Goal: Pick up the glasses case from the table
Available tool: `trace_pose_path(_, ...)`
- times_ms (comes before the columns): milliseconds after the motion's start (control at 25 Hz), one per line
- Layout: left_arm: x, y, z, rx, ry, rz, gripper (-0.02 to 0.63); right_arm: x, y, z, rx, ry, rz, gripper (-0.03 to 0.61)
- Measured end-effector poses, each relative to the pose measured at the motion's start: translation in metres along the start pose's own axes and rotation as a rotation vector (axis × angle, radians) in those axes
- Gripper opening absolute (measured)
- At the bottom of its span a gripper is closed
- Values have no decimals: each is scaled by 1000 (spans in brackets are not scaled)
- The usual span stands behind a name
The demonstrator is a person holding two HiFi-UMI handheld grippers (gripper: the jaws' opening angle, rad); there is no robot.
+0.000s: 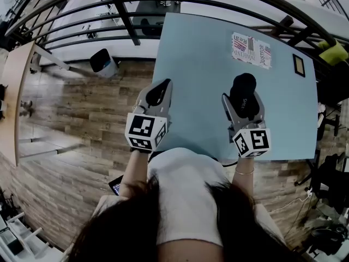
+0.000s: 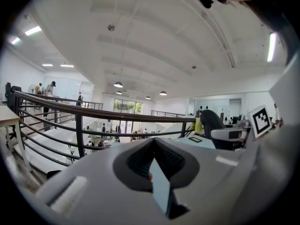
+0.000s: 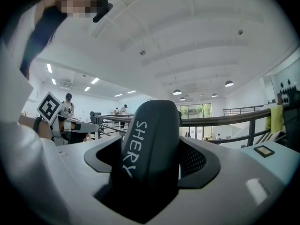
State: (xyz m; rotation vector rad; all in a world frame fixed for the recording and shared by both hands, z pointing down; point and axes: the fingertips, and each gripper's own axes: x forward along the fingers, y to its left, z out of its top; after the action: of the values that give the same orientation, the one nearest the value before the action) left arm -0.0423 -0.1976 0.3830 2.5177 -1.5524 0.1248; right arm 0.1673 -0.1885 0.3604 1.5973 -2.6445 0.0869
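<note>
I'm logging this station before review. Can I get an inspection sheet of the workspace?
surface: light blue table, few things on it
job's things: black glasses case, between the right gripper's jaws
clutter: printed sheet; small dark-framed item
grippers: right gripper shut on the glasses case; left gripper shut, empty
cables: thin white cable on the floor
surroundings: wood floor; black railing

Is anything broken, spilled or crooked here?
Nothing stands out. The glasses case sits snugly in the right claw and looks whole. The printed paper and a small dark rectangle lie flat on the blue table, and nothing is spilled.
</note>
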Motion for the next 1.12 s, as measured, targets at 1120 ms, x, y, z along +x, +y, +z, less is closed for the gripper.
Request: trace_pose_path(1120,3,5,-3,-6,4,-2,57,6,1,-6,19,16,-6,357)
